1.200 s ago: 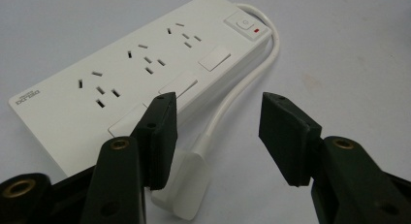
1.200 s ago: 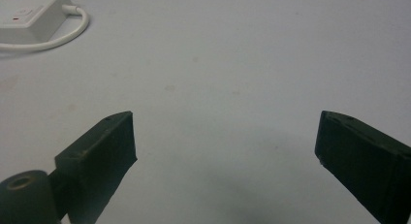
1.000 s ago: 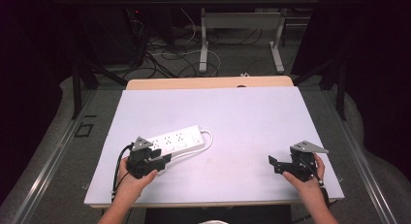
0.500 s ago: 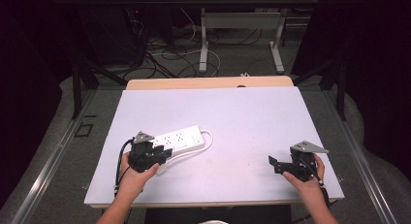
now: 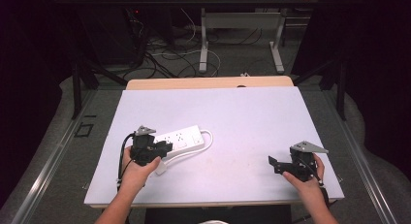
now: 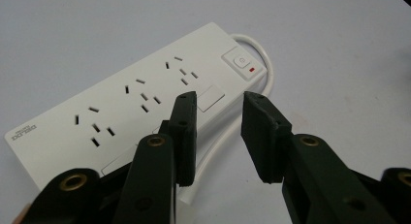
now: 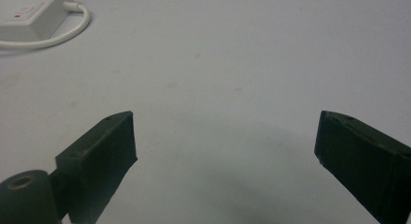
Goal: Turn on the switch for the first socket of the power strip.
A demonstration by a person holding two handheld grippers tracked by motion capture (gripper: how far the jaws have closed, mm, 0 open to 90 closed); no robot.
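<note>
Both grippers gape empty: left gripper (image 6: 219, 136) narrowly, seemingly just above the power strip (image 6: 140, 103), right gripper (image 7: 225, 161) wide.

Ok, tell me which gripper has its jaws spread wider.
The right gripper: its jaws stand far apart over bare table. The left gripper shows only a narrow gap, above the power strip.

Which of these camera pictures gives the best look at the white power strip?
The left gripper view: the power strip lies close up, with its sockets, switch and red light plain to see. The high view shows the whole strip small, beside the left gripper. The right gripper view catches one end and its looping cord.
</note>
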